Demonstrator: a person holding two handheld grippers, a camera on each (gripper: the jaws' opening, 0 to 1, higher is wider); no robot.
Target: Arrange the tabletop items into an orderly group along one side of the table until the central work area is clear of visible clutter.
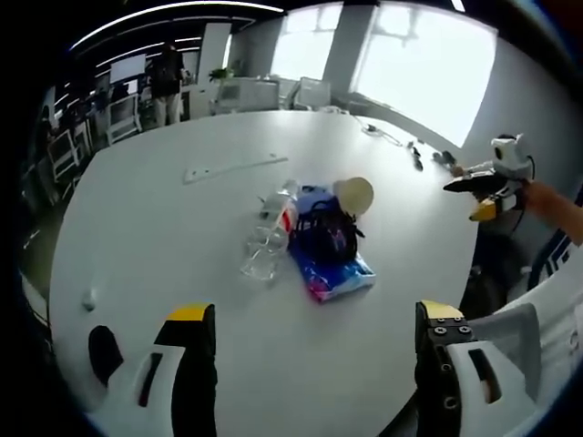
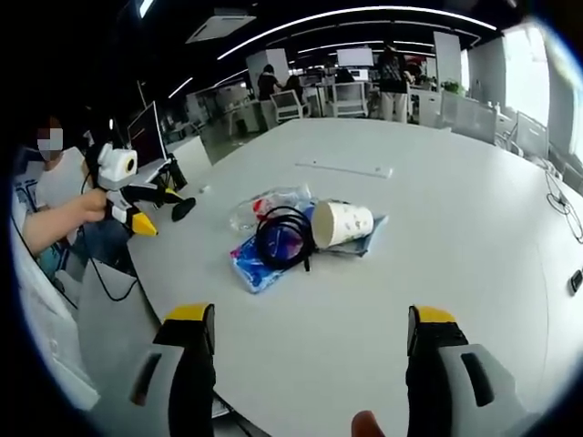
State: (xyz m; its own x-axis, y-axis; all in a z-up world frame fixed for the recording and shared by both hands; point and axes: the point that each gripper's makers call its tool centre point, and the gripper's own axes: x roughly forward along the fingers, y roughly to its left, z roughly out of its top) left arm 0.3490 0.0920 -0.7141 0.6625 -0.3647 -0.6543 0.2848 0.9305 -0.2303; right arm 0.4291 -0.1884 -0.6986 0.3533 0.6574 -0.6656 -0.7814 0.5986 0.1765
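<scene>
A small heap lies mid-table. It holds a clear plastic bottle (image 1: 267, 238) (image 2: 269, 205) on its side, a blue packet (image 1: 339, 278) (image 2: 253, 266), a black coiled cable (image 1: 325, 232) (image 2: 284, 238) on top of the packet, and a paper cup (image 1: 355, 194) (image 2: 344, 223) tipped over. My left gripper (image 1: 315, 314) is open and empty above the near table edge, well short of the heap; it also shows as the left gripper (image 2: 164, 217) in a hand. My right gripper (image 2: 311, 315) is open and empty on the opposite side, seen too as the right gripper (image 1: 469, 200).
On the white round table (image 1: 164, 237) a white strip (image 1: 232, 168) (image 2: 344, 168) lies beyond the heap. Small dark items and cables (image 1: 416, 155) (image 2: 560, 196) sit near one rim. A white chair (image 1: 519, 328) stands by the edge. A person (image 2: 55, 196) is at the table's side.
</scene>
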